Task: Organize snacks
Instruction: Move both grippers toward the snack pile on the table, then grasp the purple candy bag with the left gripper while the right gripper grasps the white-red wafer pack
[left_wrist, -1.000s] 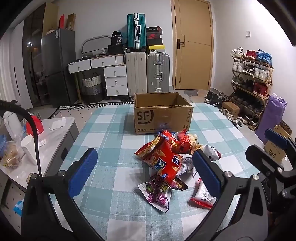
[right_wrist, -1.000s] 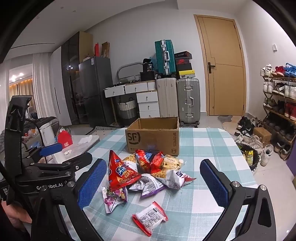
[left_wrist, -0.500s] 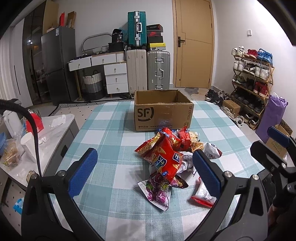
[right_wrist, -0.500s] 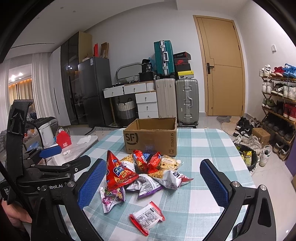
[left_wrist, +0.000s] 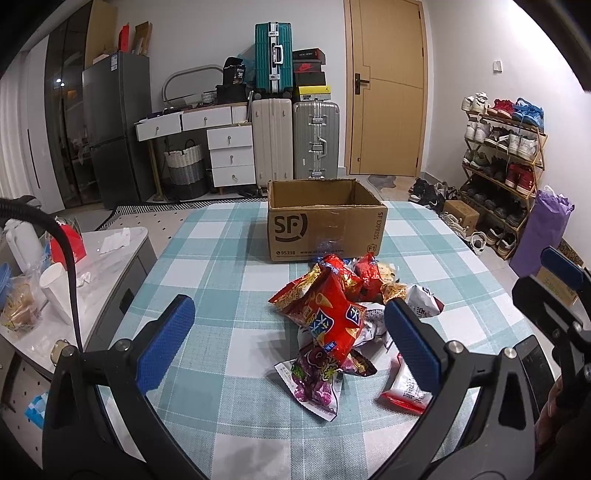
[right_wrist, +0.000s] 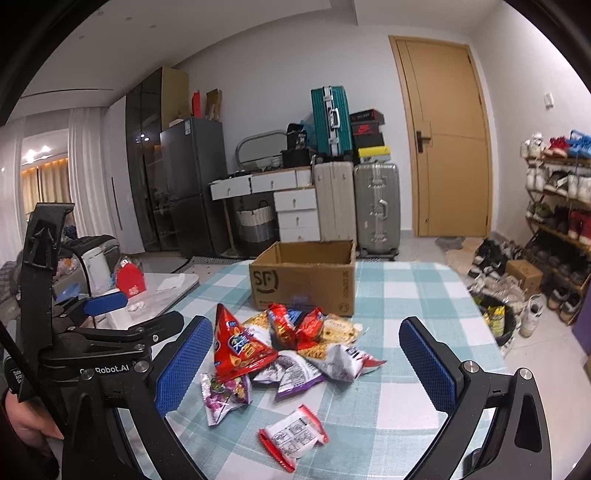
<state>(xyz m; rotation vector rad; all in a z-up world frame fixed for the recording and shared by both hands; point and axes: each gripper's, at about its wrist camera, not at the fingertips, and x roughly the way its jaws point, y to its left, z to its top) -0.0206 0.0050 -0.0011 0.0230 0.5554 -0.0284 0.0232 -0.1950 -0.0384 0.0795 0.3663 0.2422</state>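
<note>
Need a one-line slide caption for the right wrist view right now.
Open right gripper hovers over a snack pile on the checked table, empty-looking SF cardboard box behind.

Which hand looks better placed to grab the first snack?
Probably the right tool: it is open, and the small red-and-white packet lies alone just below it. The left tool faces the tangled pile.

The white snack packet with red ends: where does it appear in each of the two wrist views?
Left wrist: white snack packet at lower right, partly behind the left gripper's right finger.
Right wrist: the packet at bottom centre, alone, nearest the camera.
Shared landmark: the cardboard box behind the snack pile.
</note>
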